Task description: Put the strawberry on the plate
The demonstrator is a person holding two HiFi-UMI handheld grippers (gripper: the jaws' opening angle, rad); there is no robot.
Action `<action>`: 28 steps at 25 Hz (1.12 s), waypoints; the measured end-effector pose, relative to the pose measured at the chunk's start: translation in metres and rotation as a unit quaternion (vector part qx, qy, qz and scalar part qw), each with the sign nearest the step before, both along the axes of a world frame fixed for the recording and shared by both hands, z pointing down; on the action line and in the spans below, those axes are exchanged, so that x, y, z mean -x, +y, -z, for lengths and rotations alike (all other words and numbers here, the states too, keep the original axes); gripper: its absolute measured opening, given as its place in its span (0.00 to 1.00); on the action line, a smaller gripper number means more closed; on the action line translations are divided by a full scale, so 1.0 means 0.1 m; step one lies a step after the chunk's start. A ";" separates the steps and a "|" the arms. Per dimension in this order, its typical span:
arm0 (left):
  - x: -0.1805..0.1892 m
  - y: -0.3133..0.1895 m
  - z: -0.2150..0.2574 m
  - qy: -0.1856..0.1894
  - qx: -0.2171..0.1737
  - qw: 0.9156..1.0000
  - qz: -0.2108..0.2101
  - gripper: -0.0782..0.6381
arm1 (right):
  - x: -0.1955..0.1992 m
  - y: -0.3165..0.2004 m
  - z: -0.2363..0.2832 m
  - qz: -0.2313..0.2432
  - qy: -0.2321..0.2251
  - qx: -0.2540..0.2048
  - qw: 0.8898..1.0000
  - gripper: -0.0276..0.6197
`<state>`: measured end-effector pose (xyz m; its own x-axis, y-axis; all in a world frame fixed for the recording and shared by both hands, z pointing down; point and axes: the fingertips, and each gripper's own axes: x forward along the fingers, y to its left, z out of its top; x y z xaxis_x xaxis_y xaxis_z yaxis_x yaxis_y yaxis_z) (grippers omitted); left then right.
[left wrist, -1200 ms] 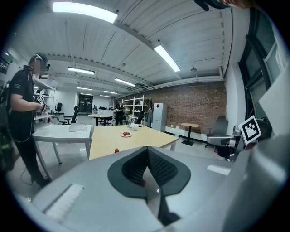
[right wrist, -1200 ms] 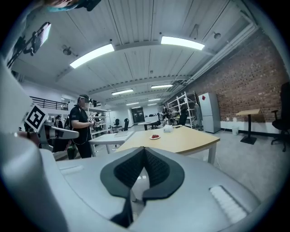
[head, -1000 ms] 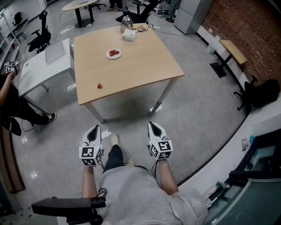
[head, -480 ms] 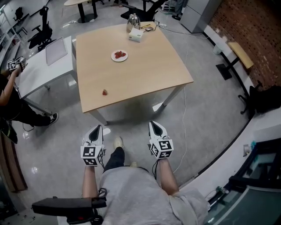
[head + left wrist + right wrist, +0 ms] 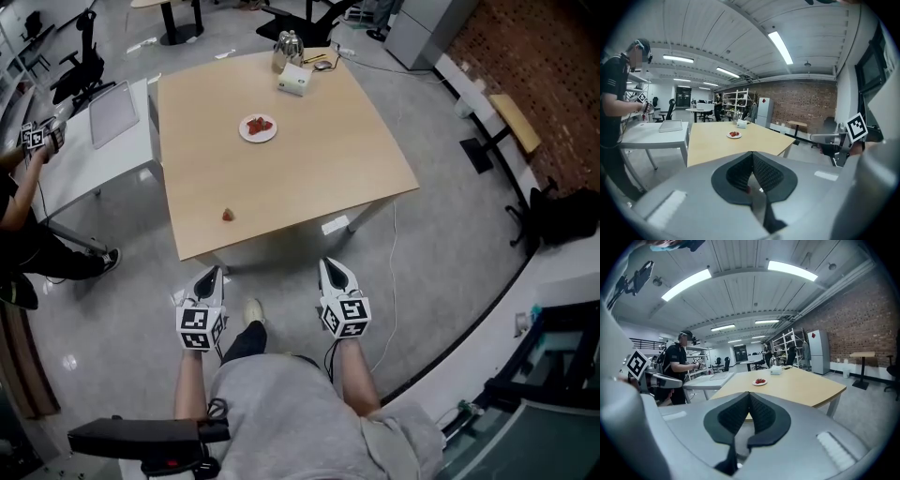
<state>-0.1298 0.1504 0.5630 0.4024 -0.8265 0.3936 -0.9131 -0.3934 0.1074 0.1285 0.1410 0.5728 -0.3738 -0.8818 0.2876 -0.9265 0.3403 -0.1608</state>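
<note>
A: How do the two grippers stand?

B: The left gripper (image 5: 752, 161) is fully closed. In its own view the two dark pads meet at the tips, and nothing is between them. The right gripper (image 5: 749, 401) is the same: jaws together, holding nothing. In the head view both are held low in front of the person's body, over the grey floor, and they touch no object.

A: And where is the strawberry?

B: The strawberry (image 5: 228, 215) lies alone on the wooden table (image 5: 319, 178), near the front edge on the left side, well apart from both grippers. The plate (image 5: 243, 132) is further back on the same table, with some red fruit already on it. Behind the plate there are a white box (image 5: 294, 82) and a glass jug (image 5: 287, 43).

A: What differs from one second ago?

B: The table sits lower in the head view now, so its front edge is nearer to the grippers – the strawberry and the plate also appear closer. The berry keeps its place on the table. The grippers stay at almost the same spot in the view, and both were already closed.
</note>
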 end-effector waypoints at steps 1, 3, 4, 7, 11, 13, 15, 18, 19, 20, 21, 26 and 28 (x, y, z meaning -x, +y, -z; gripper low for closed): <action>0.02 -0.06 -0.01 0.000 0.002 1.000 -0.001 0.13 | 0.02 -0.05 0.00 -0.002 0.000 0.001 1.000 0.05; 0.07 -0.19 -0.04 0.001 0.004 1.000 -0.002 0.13 | 0.06 -0.16 -0.01 -0.004 0.000 0.002 1.000 0.05; 0.08 -0.25 -0.05 0.002 0.005 1.000 -0.004 0.13 | 0.08 -0.21 -0.01 -0.005 0.001 0.002 1.000 0.05; 0.14 -0.39 -0.07 0.003 0.008 1.000 -0.010 0.13 | 0.15 -0.35 -0.02 -0.008 0.004 0.004 1.000 0.05; 0.20 -0.56 -0.12 -0.001 0.014 1.000 -0.017 0.13 | 0.23 -0.50 -0.04 -0.013 0.006 0.007 1.000 0.05; 0.25 -0.62 -0.15 0.001 0.018 1.000 -0.021 0.13 | 0.29 -0.55 -0.07 -0.013 0.008 0.010 1.000 0.05; 0.29 -0.69 -0.19 -0.001 0.024 0.999 -0.028 0.13 | 0.36 -0.59 -0.07 -0.013 0.011 0.012 1.000 0.05; 0.32 -0.76 -0.27 -0.012 0.028 0.999 -0.039 0.13 | 0.45 -0.63 -0.08 -0.014 0.012 0.012 1.000 0.05; 0.33 -0.79 -0.30 -0.014 0.030 0.999 -0.041 0.13 | 0.47 -0.64 -0.10 -0.015 0.011 0.013 1.000 0.05; 0.34 -0.82 -0.33 -0.014 0.033 0.998 -0.042 0.13 | 0.49 -0.65 -0.11 -0.015 0.012 0.015 1.000 0.05; 0.34 -0.86 -0.36 -0.014 0.036 0.998 -0.043 0.13 | 0.51 -0.65 -0.14 -0.015 0.012 0.018 1.000 0.05; 0.33 -0.96 -0.53 -0.026 0.054 0.997 -0.052 0.13 | 0.52 -0.65 -0.25 -0.016 0.016 0.030 0.999 0.05; 0.32 -1.00 -0.58 -0.033 0.061 0.996 -0.058 0.13 | 0.50 -0.66 -0.26 -0.021 0.015 0.031 0.999 0.05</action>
